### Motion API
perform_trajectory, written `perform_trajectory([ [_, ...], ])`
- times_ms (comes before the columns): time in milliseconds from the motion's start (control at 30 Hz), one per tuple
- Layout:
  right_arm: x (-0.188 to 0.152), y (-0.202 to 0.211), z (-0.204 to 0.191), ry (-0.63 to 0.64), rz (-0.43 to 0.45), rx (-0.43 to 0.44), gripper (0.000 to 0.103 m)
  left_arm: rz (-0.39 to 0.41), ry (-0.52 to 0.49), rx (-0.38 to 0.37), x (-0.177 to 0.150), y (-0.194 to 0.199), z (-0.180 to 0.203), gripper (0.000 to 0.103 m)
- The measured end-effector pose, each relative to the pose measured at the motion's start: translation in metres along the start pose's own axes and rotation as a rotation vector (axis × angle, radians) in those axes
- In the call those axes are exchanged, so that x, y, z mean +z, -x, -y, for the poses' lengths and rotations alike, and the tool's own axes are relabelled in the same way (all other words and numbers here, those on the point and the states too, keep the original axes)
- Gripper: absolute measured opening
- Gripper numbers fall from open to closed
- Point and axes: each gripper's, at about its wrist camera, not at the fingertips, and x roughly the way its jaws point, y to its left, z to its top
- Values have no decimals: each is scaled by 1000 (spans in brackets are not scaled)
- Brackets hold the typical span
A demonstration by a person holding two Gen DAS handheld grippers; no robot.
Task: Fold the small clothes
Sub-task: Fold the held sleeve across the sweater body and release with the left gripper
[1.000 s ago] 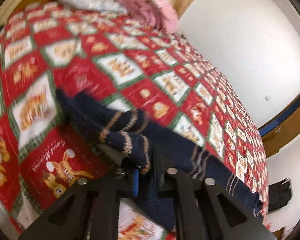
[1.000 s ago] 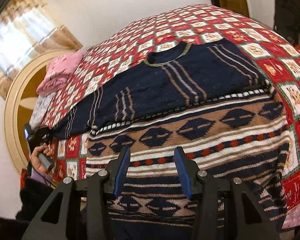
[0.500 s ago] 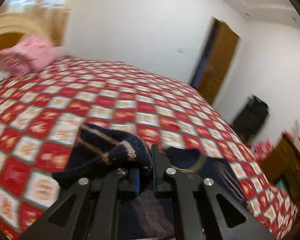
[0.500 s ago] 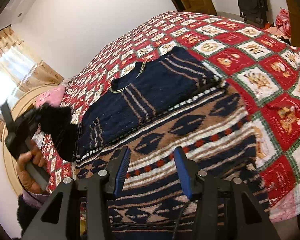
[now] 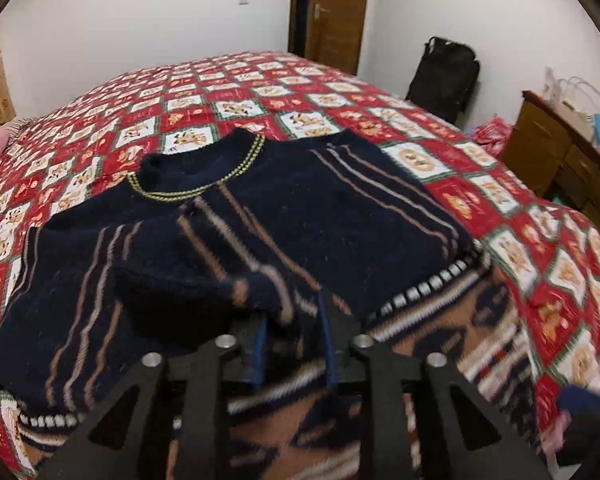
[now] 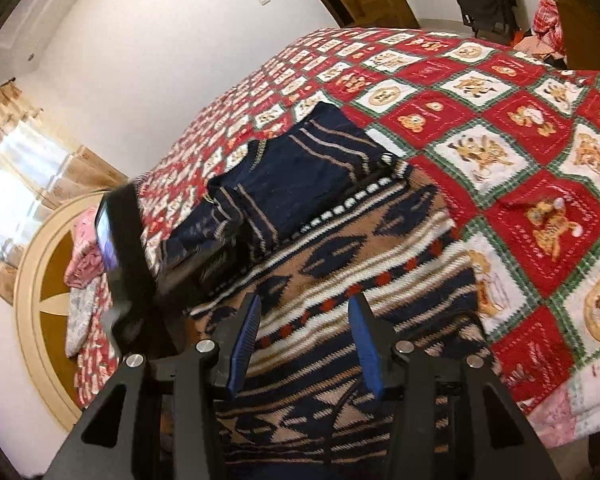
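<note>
A dark navy sweater (image 5: 332, 216) with tan stripes and a patterned lower half (image 6: 360, 280) lies flat on the bed. Its left sleeve (image 5: 204, 264) is folded over the chest, its cuff end just in front of my left gripper (image 5: 294, 320). The left jaws stand slightly apart and the cuff looks loose between them. My right gripper (image 6: 306, 312) is open and empty, hovering above the sweater's patterned hem. The left gripper body (image 6: 120, 264) shows at the left in the right wrist view.
The bed has a red, white and green patchwork quilt (image 5: 228, 92). Pink folded bedding (image 6: 86, 248) lies by the round headboard. A black bag (image 5: 444, 76) stands by the door and a wooden dresser (image 5: 552, 148) at the right.
My left gripper carried the sleeve from the bed's left side across onto the sweater's chest, and its jaws have parted. My right gripper stayed open and shifted a little over the hem.
</note>
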Motion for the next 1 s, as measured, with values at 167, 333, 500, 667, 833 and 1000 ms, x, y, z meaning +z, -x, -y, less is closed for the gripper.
perform_trajectory([
  [167,13,-10,-19,41,-7,92,73,117,50,71,-20,61,-44,81],
  [333,41,-42,-53,118,-33,85,73,146,124,311,-36,91,-105,81],
  [500,42,-96,-113,375,-51,-23,73,99,266,367,-55,94,-150,81],
  [667,10,-148,-171,818,-29,-202,73,82,371,368,-70,97,-175,81],
  [833,5,-195,-178,982,6,-343,69,97,415,369,-75,106,-188,81],
  [1000,43,-210,-152,776,-148,-217,7,91,408,380,-76,104,-193,81],
])
